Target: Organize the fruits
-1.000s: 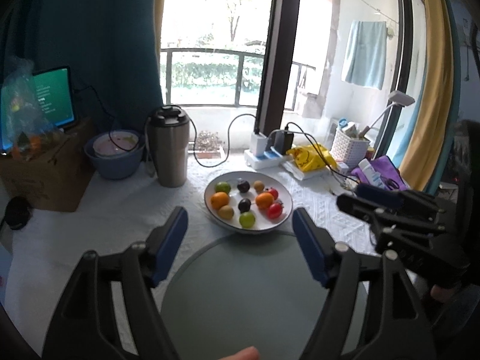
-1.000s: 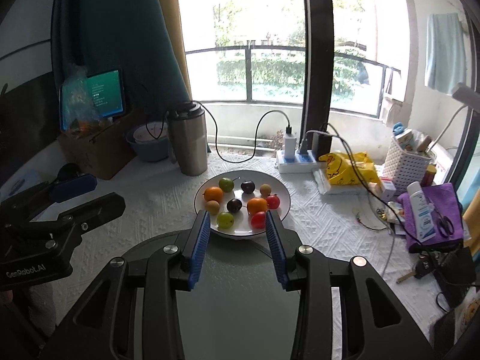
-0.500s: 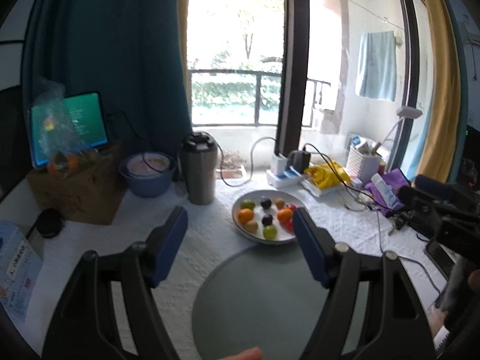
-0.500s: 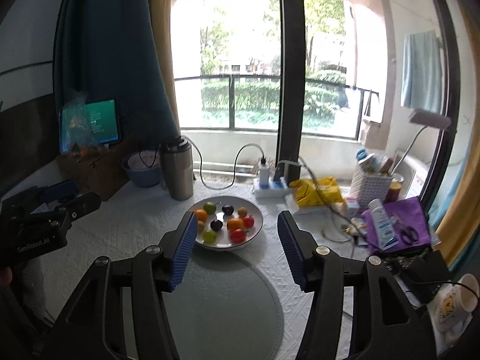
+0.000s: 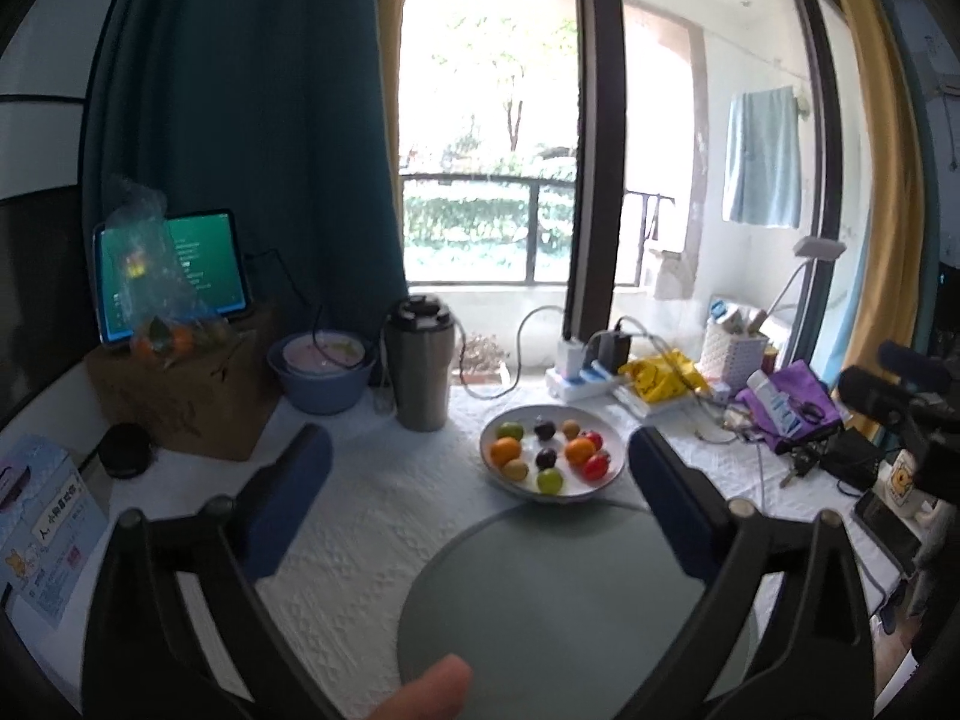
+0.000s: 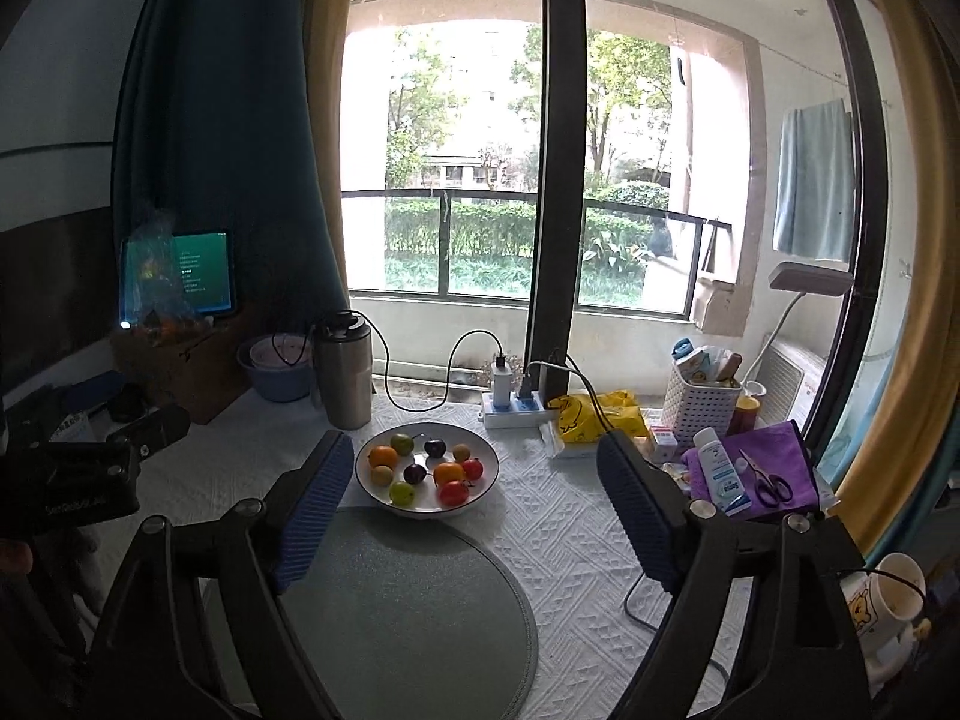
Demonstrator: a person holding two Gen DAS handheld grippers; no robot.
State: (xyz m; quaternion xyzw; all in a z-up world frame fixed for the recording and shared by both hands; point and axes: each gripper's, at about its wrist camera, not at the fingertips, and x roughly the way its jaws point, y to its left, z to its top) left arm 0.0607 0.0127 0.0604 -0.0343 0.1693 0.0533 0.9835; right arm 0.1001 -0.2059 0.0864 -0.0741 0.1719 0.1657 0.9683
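I hold my left gripper and right gripper both spread wide, clamping nothing, above the grey round mat, with the white fruit plate on the worktop just beyond it.

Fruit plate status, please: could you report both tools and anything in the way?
Left tool open, empty. Right tool open, empty. Fruit untouched on plate, behind the round mat. Flask beside plate; approach looks clear.

White-clothed table, round grey mat, fruit plate, steel tumbler
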